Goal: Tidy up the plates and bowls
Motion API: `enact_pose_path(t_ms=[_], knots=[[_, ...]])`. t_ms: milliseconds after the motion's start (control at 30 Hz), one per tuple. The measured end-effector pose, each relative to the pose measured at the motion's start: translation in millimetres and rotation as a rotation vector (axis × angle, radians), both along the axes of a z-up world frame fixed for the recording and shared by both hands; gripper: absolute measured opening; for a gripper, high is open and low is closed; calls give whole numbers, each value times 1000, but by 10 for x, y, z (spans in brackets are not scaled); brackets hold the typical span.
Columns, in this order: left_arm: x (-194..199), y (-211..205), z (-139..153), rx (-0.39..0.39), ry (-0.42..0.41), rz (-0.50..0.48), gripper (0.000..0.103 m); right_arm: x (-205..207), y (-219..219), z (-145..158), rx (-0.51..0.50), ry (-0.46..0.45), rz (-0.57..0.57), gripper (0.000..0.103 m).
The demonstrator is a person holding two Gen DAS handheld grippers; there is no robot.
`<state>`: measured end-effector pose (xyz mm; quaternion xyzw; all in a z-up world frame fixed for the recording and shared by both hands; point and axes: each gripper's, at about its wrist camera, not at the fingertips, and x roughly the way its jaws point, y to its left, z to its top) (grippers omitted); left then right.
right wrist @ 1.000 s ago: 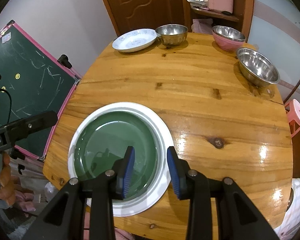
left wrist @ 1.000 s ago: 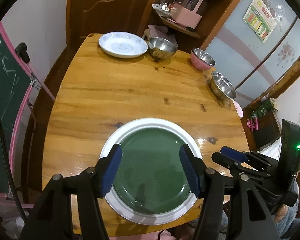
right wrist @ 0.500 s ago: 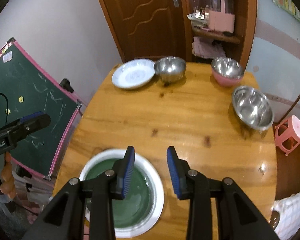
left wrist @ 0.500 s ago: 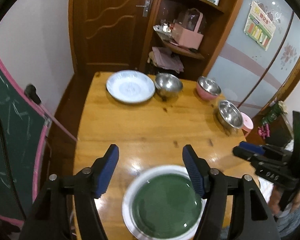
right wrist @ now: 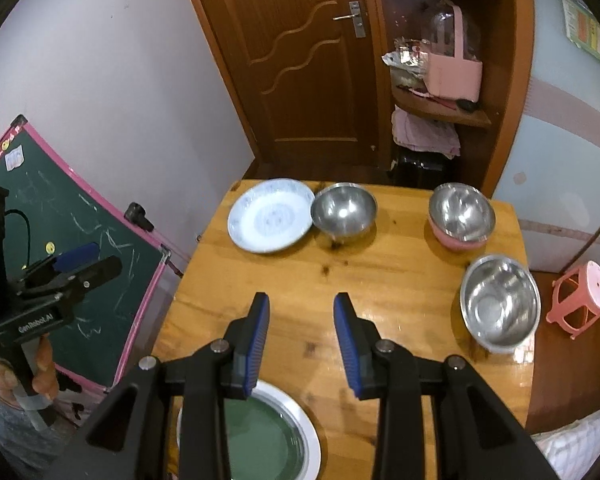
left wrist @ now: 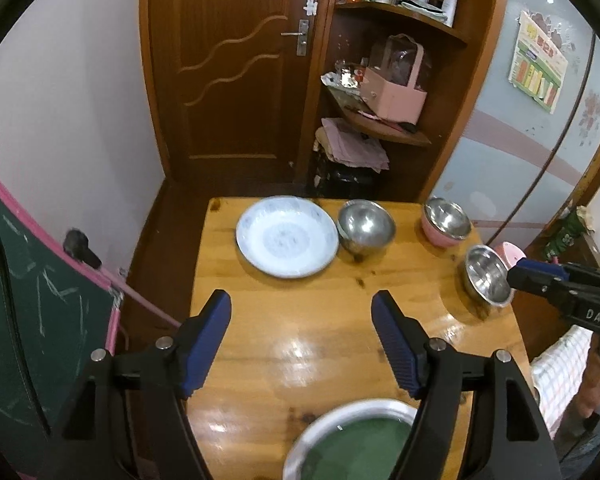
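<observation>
A green plate with a white rim [left wrist: 356, 444] [right wrist: 268, 436] lies at the near edge of the wooden table [left wrist: 300, 320]. A white patterned plate [left wrist: 287, 235] [right wrist: 270, 215] sits at the far left, a steel bowl [left wrist: 365, 226] [right wrist: 343, 209] beside it. A pink bowl with a steel inside [left wrist: 446, 220] [right wrist: 461, 214] is at the far right, and another steel bowl [left wrist: 487, 274] [right wrist: 500, 304] sits nearer on the right. My left gripper [left wrist: 302, 344] and right gripper [right wrist: 300, 340] are open, empty, high above the table.
A green chalkboard with a pink frame [right wrist: 80, 248] leans left of the table. A wooden door [left wrist: 228, 60] and corner shelves with a pink box [left wrist: 392, 92] stand behind. A pink stool [right wrist: 580, 300] is on the floor at the right.
Both grippers have risen and pulled back from the green plate, so more of the table and room shows. Both stay open and empty. The dishes have not moved.
</observation>
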<state>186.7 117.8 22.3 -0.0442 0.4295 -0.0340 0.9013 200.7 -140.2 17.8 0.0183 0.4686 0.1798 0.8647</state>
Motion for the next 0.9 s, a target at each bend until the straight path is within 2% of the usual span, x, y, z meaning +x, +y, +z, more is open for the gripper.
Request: enact_pose_path(t_ms=[233,367,500,633,900], knots=[[642,227,-72,56,-9,56,73,537,237,3,21,30,6,33],[1089,402,-268,3,41,71,73,840,379,-156,21,64,2,33],[1448,514,-579,-35,92,89,73,1149,486,-499,67,160,-4,33],[1771,567,-1051,-55,159,99,73,1426,560,-912,95,230,-26,33],[2161,660,-1931,-70,279,146,71,1779,673,-1674,153,352,-80,33]])
